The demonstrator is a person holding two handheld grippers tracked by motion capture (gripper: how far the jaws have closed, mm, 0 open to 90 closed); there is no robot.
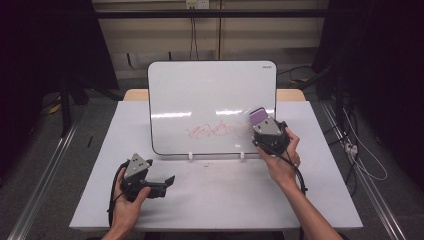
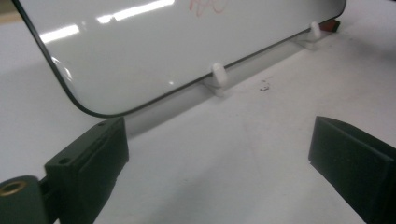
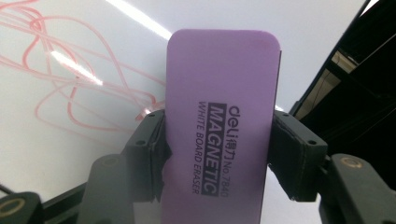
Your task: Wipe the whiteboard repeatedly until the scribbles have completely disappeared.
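The right gripper (image 3: 217, 140), jaws clenched on the eraser (image 3: 219, 121), holds it flat at the board (image 1: 200, 95) beside the red scribble (image 1: 215, 131) (probably for wiping), while the left gripper (image 2: 215, 163) rests released on the bench (image 1: 225, 200).

white table (image 1: 210, 200) on grey floor (image 1: 45, 150), dark curtains (image 1: 30, 45).
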